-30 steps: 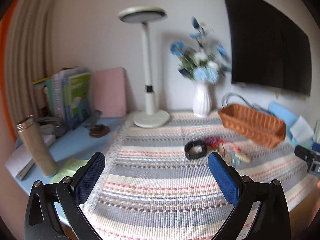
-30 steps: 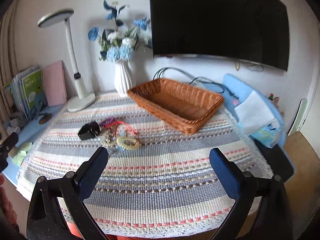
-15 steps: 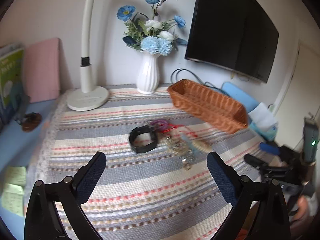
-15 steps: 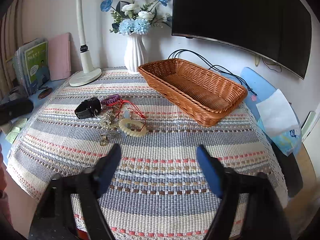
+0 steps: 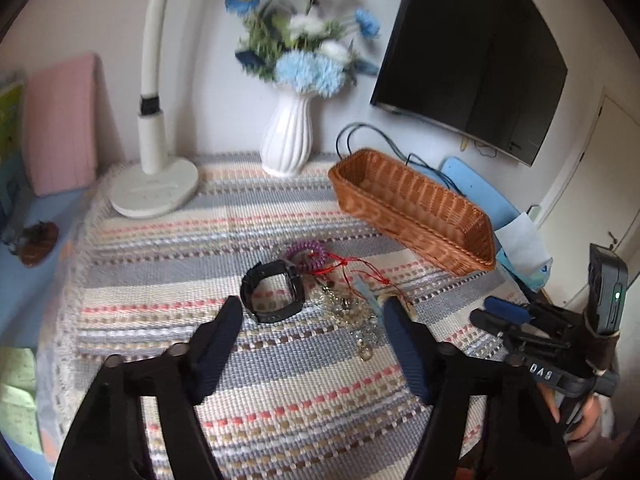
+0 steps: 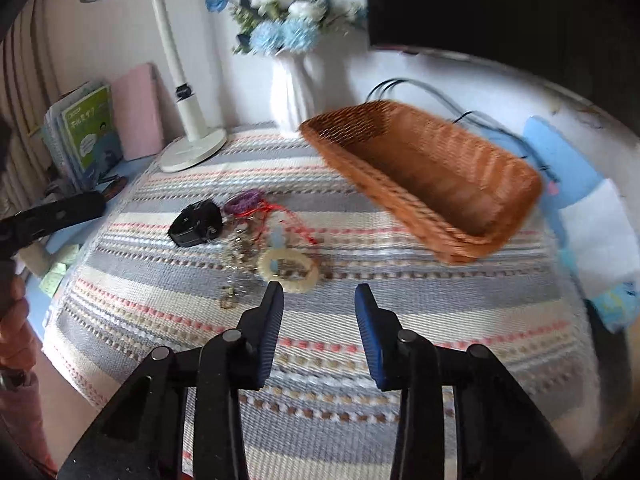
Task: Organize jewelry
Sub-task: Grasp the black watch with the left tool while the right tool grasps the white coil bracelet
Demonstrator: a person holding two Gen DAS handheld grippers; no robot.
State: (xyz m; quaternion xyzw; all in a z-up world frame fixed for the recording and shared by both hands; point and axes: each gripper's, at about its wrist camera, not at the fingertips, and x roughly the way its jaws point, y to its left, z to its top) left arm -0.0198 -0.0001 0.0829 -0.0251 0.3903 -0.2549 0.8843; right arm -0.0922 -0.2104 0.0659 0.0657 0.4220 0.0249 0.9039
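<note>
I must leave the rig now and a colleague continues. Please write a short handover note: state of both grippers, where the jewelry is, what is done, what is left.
Left gripper: open, empty, hovering just before the black watch.
Right gripper: open, empty, close to the cream bead bracelet.
Jewelry: all in one pile on the striped cloth: watch, purple coil band, red cord, clear bead chain, bracelet.
Wicker basket: nothing visible inside.
Done: nothing moved into the basket.
Left: probably pick each piece and place it in the basket.
</note>
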